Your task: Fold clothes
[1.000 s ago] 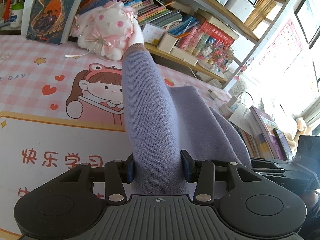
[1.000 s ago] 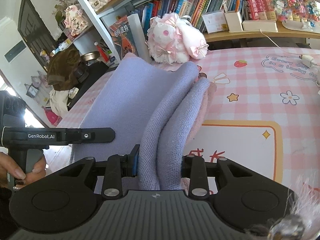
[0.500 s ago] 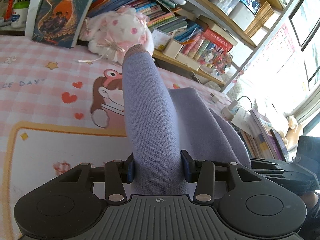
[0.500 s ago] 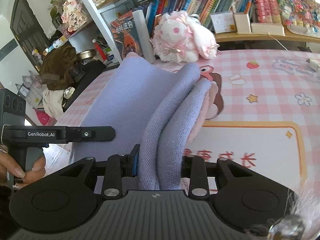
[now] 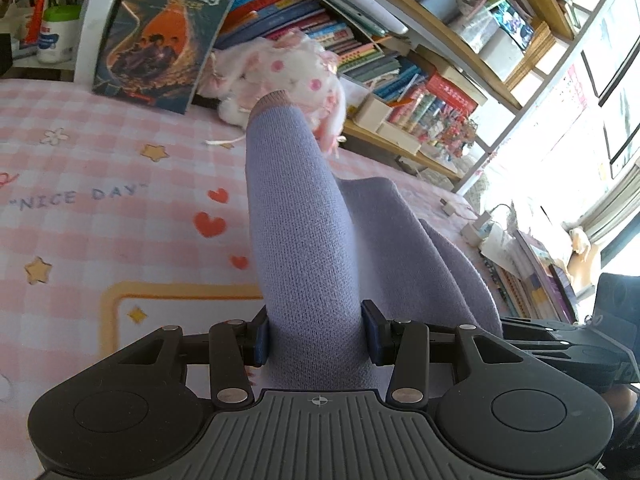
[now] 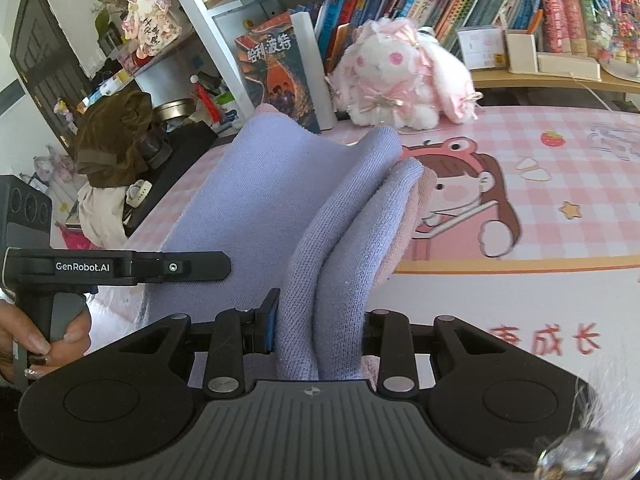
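A lilac knit sweater (image 5: 304,248) with pink cuffs hangs stretched between both grippers above the desk. My left gripper (image 5: 316,338) is shut on a bunched sleeve part of it, the pink cuff pointing up and away. My right gripper (image 6: 320,334) is shut on folded layers of the same sweater (image 6: 340,240); the body spreads to the left in a flat sheet. The left gripper's black handle (image 6: 120,268) and the person's hand show at the left of the right wrist view. The right gripper's handle (image 5: 560,344) shows at the right of the left wrist view.
A pink checked desk mat (image 6: 540,208) with a cartoon girl lies under the sweater. A white-pink plush toy (image 6: 400,76), an upright book (image 6: 276,72) and bookshelves (image 6: 500,12) stand at the back. A cable and charger (image 5: 476,228) lie at the desk's right.
Both grippers have carried the held sweater forward over the mat, toward the plush and books. The grip on the cloth is unchanged.
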Demonstrator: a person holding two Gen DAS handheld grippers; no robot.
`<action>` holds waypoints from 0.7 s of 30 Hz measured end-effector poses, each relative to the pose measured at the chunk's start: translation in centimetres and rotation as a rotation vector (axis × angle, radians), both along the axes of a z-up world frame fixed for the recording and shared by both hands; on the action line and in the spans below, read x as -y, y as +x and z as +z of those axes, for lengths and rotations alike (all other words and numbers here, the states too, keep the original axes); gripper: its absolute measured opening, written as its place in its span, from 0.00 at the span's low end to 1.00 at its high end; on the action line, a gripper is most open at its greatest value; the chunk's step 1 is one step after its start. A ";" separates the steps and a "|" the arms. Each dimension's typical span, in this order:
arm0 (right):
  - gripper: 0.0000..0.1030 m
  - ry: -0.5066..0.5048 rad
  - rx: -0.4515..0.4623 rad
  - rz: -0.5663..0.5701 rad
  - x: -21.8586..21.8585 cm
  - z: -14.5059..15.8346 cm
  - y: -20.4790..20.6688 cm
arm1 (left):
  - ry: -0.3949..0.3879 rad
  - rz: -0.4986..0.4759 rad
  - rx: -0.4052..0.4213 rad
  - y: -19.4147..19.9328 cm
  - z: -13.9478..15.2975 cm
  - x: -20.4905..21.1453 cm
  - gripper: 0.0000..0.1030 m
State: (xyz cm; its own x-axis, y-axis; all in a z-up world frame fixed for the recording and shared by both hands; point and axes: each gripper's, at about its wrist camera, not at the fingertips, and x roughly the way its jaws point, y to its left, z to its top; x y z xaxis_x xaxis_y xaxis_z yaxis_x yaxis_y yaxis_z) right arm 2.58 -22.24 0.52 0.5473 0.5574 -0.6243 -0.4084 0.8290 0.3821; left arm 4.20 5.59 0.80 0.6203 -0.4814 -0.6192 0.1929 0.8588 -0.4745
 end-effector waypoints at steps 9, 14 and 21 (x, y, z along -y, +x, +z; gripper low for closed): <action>0.29 -0.029 0.015 0.015 -4.4 -0.1 2.6 | -0.005 -0.007 -0.001 3.0 -0.4 -3.7 0.42; 0.29 -0.039 0.027 0.027 -5.8 -0.3 4.9 | -0.009 -0.003 0.001 5.3 -0.7 -5.0 0.42; 0.29 -0.049 0.033 0.045 -7.1 -0.9 9.3 | -0.020 0.016 -0.010 8.8 -1.4 -6.5 0.42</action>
State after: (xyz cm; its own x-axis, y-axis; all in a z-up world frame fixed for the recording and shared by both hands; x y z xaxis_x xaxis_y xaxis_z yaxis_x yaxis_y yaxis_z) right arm 11.90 -15.17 -0.39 0.5433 0.5513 -0.6331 -0.4575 0.8268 0.3273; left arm 13.03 12.07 -0.64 0.6220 -0.4839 -0.6156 0.1748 0.8521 -0.4933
